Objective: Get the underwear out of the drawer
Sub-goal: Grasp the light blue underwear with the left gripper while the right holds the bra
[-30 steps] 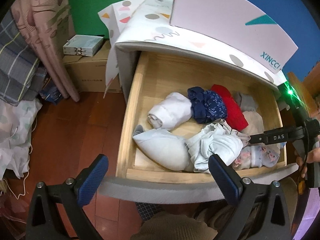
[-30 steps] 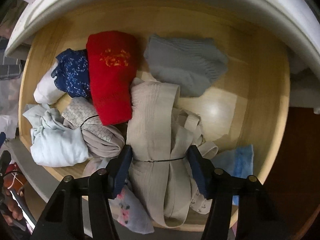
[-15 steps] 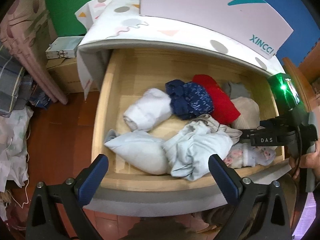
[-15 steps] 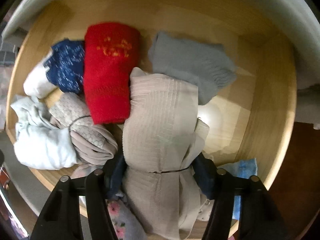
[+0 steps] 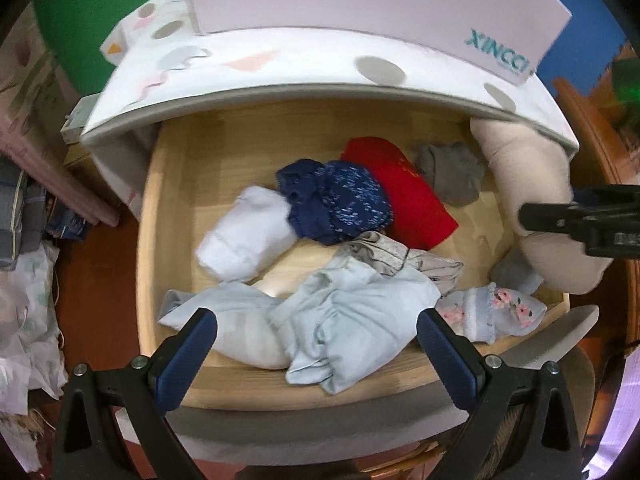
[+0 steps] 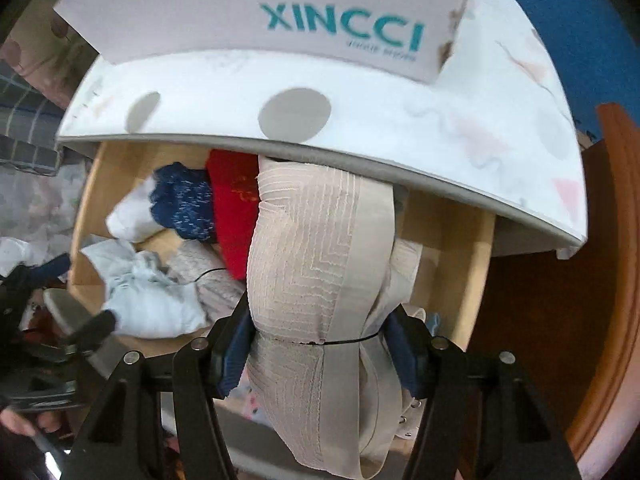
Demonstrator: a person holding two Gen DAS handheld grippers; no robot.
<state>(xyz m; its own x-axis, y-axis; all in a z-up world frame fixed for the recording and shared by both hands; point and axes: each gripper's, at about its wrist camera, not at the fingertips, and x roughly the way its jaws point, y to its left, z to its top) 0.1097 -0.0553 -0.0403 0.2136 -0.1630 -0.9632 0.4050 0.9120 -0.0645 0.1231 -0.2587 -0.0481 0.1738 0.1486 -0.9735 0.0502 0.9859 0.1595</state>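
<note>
My right gripper is shut on a rolled beige undergarment and holds it lifted above the right side of the open wooden drawer. The roll also shows at the right of the left wrist view, with the right gripper on it. My left gripper is open and empty, hovering over the drawer's front edge above a light blue garment. In the drawer lie a red roll, a navy speckled piece, a white roll and a grey piece.
A white cabinet top with a XINCCI box overhangs the drawer's back. A floral piece lies at the front right. Clothes and a curtain stand to the left on the wooden floor.
My right gripper closed on the beige roll and lifted it up out of the drawer. The left gripper moved closer over the drawer's front, staying open.
</note>
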